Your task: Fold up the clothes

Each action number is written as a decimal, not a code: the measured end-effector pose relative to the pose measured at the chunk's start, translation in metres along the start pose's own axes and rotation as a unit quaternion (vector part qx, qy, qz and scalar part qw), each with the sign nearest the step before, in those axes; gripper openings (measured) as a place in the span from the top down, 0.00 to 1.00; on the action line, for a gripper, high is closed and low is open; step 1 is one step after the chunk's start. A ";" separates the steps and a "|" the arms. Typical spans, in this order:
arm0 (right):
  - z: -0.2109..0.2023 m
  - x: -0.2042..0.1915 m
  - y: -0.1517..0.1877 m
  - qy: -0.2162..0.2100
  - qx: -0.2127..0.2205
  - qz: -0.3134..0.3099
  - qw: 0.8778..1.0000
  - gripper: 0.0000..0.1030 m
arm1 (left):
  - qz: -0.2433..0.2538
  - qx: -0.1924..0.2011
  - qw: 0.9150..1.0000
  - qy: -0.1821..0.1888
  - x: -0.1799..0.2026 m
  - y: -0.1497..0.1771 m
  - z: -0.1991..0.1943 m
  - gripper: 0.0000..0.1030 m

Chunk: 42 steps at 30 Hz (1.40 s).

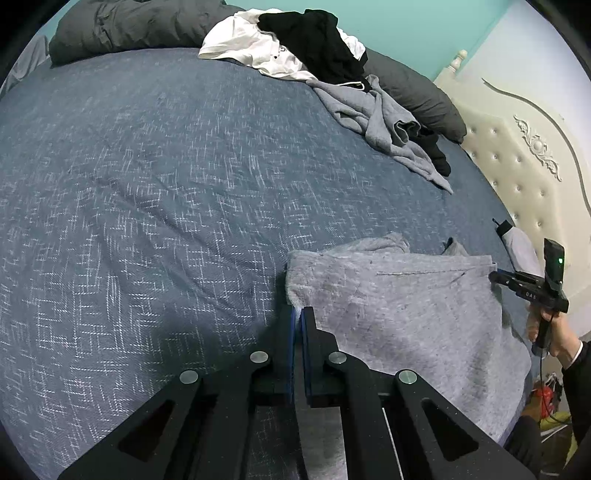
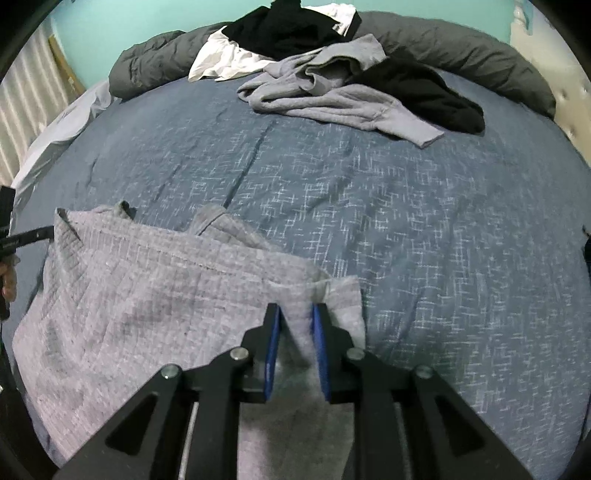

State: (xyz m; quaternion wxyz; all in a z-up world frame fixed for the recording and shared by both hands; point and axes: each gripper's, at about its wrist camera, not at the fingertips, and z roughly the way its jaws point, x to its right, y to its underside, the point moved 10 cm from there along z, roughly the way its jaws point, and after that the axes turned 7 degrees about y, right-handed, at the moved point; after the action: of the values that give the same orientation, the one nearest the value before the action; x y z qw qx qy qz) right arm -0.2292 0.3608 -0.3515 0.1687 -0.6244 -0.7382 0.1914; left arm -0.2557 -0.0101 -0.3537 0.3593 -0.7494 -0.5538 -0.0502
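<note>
On the near edge of the blue bed (image 1: 147, 184) lies a grey garment (image 1: 406, 314), each end corner pinched. Left gripper (image 1: 298, 317) is clamped tight on one corner; right gripper (image 2: 298, 317) has cloth bunched between pads (image 2: 272, 343) standing slightly apart. Other clothes (image 2: 332, 85) heap by the far pillows (image 1: 122, 26).

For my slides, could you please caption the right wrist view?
Right gripper pinching a corner of the light grey knitted garment on the blue patterned bedspread.
</note>
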 end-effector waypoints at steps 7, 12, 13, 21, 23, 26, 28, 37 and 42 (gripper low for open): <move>0.000 0.002 0.007 0.004 0.004 -0.013 1.000 0.82 | 0.004 -0.005 1.000 0.004 -0.001 0.001 0.001 0.97; 0.008 0.001 0.003 0.012 -0.007 -0.006 1.000 0.82 | 0.005 -0.006 1.000 0.004 0.000 0.000 0.001 0.97; 0.010 0.000 0.001 0.012 -0.009 -0.006 1.000 0.82 | 0.006 -0.007 1.000 0.003 0.000 0.000 0.001 0.97; 0.002 -0.004 -0.001 0.015 0.006 -0.020 1.000 0.93 | 0.008 -0.004 1.000 0.005 0.000 0.000 -0.001 0.97; -0.002 -0.003 0.000 0.010 0.011 -0.016 1.000 0.94 | 0.007 -0.003 1.000 0.006 -0.001 0.001 -0.002 0.97; -0.019 -0.004 -0.001 0.003 0.033 -0.014 0.999 0.96 | 0.003 -0.001 1.000 0.006 -0.003 0.001 -0.003 0.97; -0.028 -0.001 -0.002 -0.002 0.043 -0.009 0.999 0.96 | -0.001 -0.001 1.000 0.005 -0.004 0.002 -0.004 0.97; -0.046 0.015 -0.019 -0.002 0.080 0.036 0.996 0.97 | -0.015 0.014 1.000 0.009 -0.006 -0.002 -0.008 0.97; -0.038 0.030 -0.028 0.016 0.086 0.061 0.994 0.98 | -0.037 0.042 0.998 0.010 -0.015 -0.010 -0.014 0.97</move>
State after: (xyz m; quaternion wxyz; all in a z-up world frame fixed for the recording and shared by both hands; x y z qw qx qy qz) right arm -0.2397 0.3892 -0.3044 0.2218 -0.6548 -0.6764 0.2541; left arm -0.2653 -0.0293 -0.3458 0.3945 -0.7122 -0.5788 -0.0475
